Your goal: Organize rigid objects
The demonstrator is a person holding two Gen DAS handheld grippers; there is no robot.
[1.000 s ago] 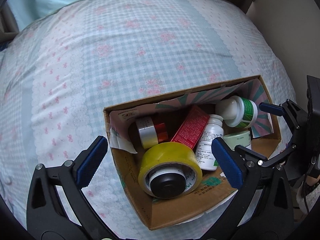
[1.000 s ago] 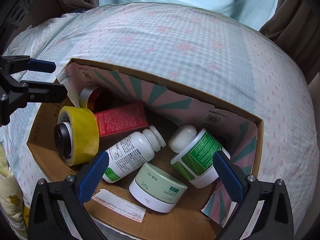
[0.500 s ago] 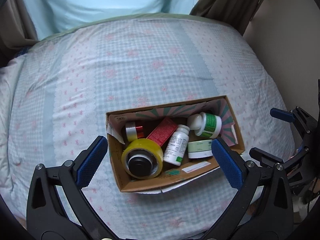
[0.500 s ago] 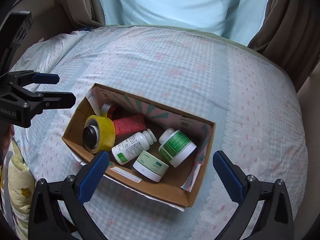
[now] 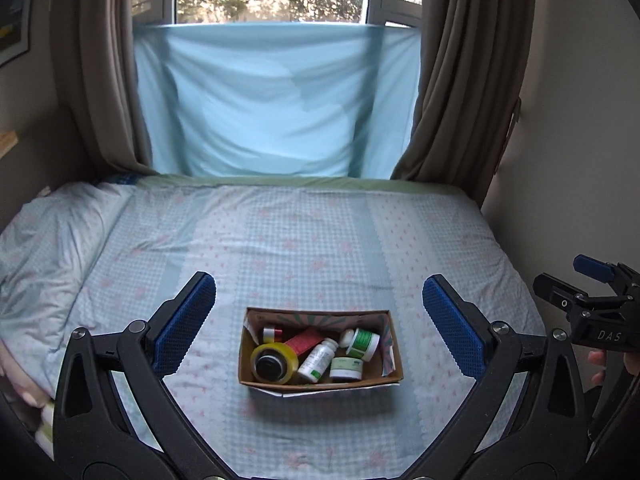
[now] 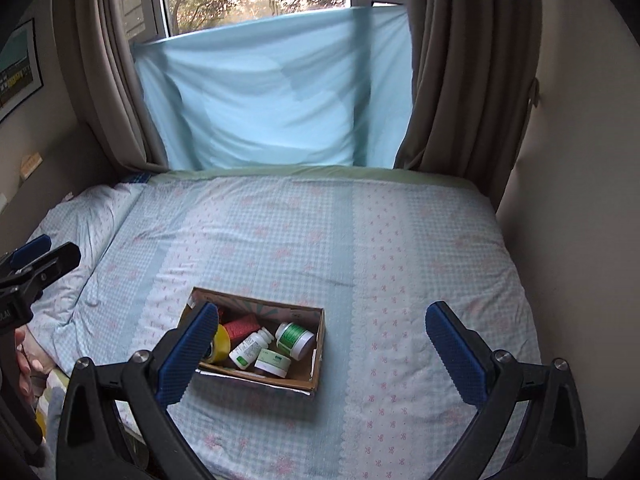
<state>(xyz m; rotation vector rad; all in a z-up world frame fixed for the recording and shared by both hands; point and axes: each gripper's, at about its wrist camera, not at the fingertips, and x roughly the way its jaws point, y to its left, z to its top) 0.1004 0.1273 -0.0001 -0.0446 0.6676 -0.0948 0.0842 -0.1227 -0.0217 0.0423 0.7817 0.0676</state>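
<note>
Left gripper (image 5: 318,318) and right gripper (image 6: 322,344): jaws spread wide, holding nothing, above bed (image 5: 320,236). Cardboard box (image 5: 320,383) on bed holds yellow tape roll (image 5: 275,362), white bottle (image 5: 319,360), green-labelled jars, red carton (image 5: 305,340); labels unreadable. "DAS" printed on right gripper body. Blue sheet (image 5: 272,100) covers the window behind.

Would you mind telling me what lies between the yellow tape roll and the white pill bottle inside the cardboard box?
A red rectangular carton lies between the yellow tape roll and the white pill bottle in the cardboard box; the left wrist view shows this best.
</note>
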